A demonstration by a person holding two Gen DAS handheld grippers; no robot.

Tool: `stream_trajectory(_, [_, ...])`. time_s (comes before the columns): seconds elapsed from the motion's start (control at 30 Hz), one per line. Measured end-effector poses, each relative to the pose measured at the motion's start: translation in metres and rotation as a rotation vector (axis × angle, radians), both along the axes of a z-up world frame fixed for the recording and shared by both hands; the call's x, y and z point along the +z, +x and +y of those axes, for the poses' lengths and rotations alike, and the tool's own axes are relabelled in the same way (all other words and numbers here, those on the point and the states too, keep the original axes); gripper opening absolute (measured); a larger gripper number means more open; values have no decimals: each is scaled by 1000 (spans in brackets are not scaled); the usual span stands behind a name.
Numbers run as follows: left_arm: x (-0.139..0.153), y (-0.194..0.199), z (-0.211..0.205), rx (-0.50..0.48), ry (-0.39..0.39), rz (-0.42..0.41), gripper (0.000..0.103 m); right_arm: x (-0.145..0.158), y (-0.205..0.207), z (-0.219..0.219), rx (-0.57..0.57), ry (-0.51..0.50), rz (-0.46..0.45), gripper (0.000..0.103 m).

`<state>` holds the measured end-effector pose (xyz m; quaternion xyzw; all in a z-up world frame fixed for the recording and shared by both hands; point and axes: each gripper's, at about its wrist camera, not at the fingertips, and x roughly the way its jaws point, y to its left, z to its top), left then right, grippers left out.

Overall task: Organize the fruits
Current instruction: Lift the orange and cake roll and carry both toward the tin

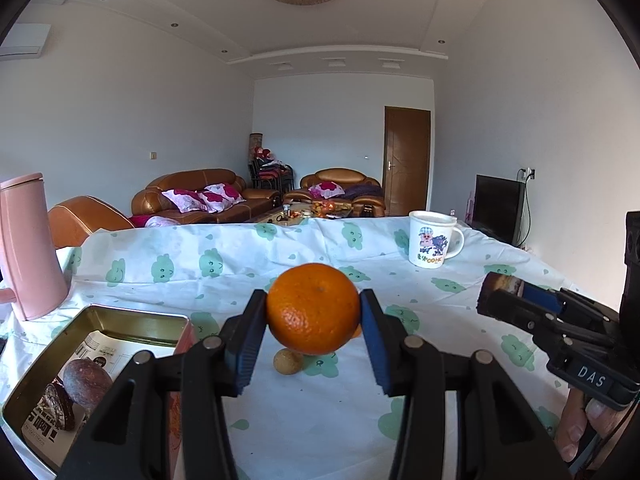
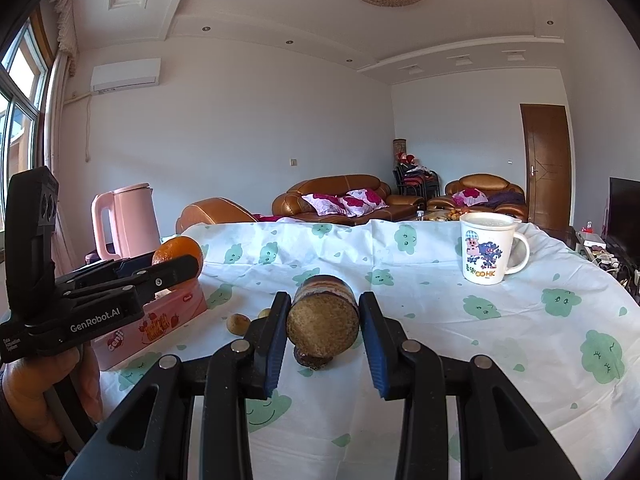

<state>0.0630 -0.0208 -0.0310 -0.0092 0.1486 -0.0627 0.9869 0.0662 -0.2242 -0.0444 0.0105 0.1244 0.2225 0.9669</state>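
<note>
Pinching a dimpled round orange, left tongs; right tongs grip a grainy cylinder.

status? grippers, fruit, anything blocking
Left gripper shut on round orange mandarin. Right gripper shut on brown cut-faced fruit piece. Open pink metal tin left; nothing blocking.

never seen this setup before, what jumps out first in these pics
A bright orange is clamped in the left gripper above the cloud-print tablecloth. The right gripper is shut on a brown sliced cake roll. An open tin sits at left, a cartoon mug farther back on the right.
</note>
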Motion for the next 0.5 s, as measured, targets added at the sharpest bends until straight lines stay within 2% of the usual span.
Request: stream_trajectory(0.5, [1, -9, 13, 27, -33, 1, 48, 2, -4, 10, -48, -68, -22, 37])
